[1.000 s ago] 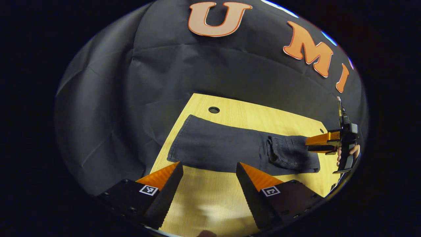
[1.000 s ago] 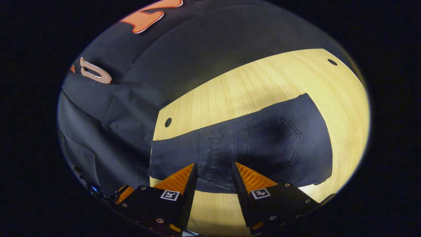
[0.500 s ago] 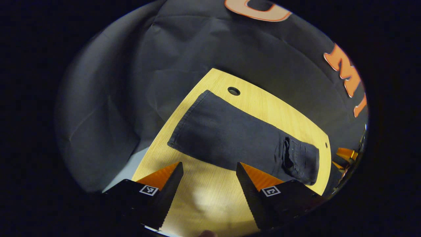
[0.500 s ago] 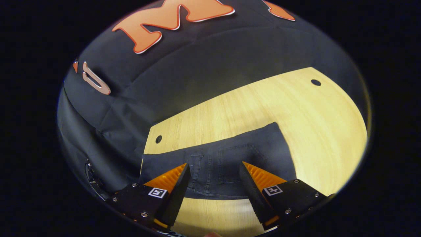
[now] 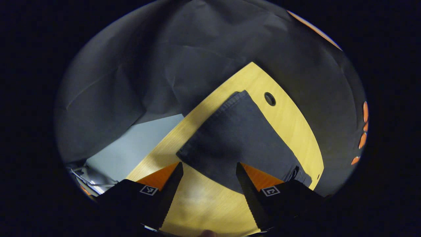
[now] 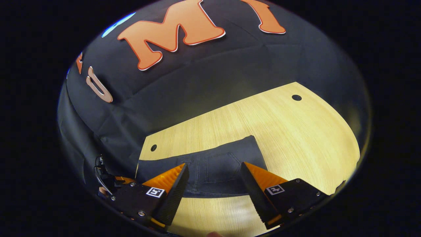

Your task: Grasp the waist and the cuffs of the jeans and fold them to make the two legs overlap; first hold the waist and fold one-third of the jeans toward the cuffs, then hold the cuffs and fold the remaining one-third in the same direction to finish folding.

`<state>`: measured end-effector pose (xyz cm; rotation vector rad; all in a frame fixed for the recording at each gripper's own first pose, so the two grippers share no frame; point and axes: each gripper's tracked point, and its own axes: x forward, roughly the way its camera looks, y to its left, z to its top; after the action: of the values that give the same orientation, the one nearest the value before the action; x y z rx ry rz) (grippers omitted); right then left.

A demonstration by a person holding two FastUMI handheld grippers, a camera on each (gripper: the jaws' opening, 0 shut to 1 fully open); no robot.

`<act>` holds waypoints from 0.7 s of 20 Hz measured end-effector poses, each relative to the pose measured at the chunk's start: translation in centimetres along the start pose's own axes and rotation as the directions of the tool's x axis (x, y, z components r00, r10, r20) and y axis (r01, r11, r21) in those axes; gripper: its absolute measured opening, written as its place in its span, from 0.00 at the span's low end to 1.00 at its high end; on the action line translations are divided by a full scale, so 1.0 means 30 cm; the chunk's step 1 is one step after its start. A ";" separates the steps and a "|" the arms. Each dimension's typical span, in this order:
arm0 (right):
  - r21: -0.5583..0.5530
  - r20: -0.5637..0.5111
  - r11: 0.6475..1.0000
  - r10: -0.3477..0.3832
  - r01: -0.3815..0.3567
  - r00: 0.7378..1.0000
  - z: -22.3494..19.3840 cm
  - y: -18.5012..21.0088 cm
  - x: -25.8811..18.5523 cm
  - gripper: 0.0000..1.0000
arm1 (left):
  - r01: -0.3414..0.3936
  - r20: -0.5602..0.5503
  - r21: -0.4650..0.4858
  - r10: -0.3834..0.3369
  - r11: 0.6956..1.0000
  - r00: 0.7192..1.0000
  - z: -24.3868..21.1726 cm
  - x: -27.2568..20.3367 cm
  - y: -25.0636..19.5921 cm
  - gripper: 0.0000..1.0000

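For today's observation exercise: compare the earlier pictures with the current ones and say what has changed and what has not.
The left tool has swung toward the cuff end of the jeans, jaws open. The right tool has backed away from the waist and opened wider; nothing was grasped. The jeans lie flat on the table, legs overlapped, as before.

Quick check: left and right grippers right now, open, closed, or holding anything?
Left gripper: open, holding nothing, near the cuff end of the dark denim jeans.
Right gripper: open, holding nothing, above the waist end.
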<state>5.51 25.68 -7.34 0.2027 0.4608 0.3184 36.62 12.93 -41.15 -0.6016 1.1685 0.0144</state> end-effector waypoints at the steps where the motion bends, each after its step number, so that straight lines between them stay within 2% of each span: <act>1: 0.003 0.006 1.000 -0.005 0.005 1.000 0.000 -0.010 -0.016 0.96 | -0.003 -0.017 -0.017 0.003 1.000 1.000 0.017 0.017 0.006 0.98; 7: 0.039 0.036 0.999 -0.031 0.030 0.999 -0.013 -0.068 -0.075 0.96 | -0.097 -0.135 -0.027 0.092 0.995 0.987 0.026 0.106 0.052 0.98; 13: 0.068 0.053 0.996 -0.058 0.054 0.997 -0.006 -0.125 -0.112 0.96 | -0.271 -0.169 0.057 0.277 0.961 0.946 0.022 0.141 0.073 0.95; 14: 0.074 0.054 0.996 -0.051 0.047 0.997 -0.002 -0.125 -0.115 0.96 | -0.277 -0.160 0.062 0.283 0.959 0.946 0.029 0.141 0.064 0.95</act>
<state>3.50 21.01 -6.97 0.2700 0.4220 0.2474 38.49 13.71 -45.42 -0.4036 1.4084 0.1867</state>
